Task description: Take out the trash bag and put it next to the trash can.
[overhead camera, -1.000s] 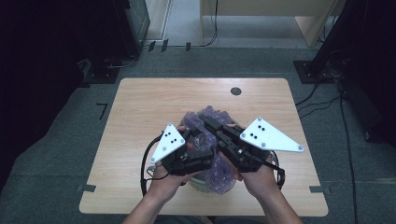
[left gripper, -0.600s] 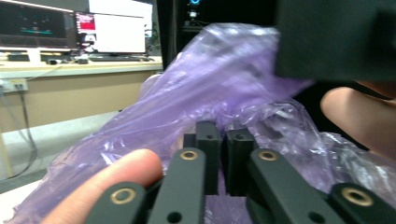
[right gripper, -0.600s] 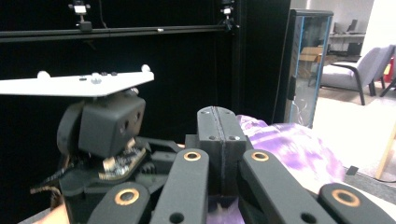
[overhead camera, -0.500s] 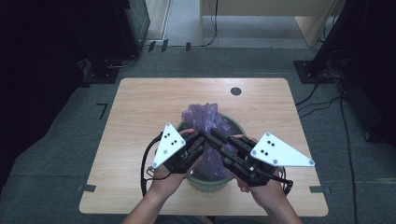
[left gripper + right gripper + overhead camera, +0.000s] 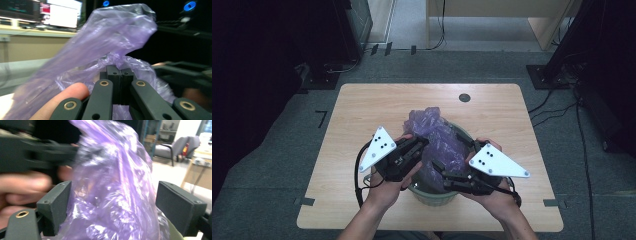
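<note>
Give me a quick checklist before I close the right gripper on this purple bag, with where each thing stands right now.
1. Left gripper shut on the purple bag: ok, the jaws meet with film pinched between them.
2. Right gripper open: ok, the jaws stand wide apart.
3. Bag between the right jaws: ok, film lies in the gap.
4. Green bin sits on the table: ok.
5. Bag tucked over the bin's rim: not ok, it stands bunched above the bin.
6. Bag free of tears: cannot tell, the film is blurred.
</note>
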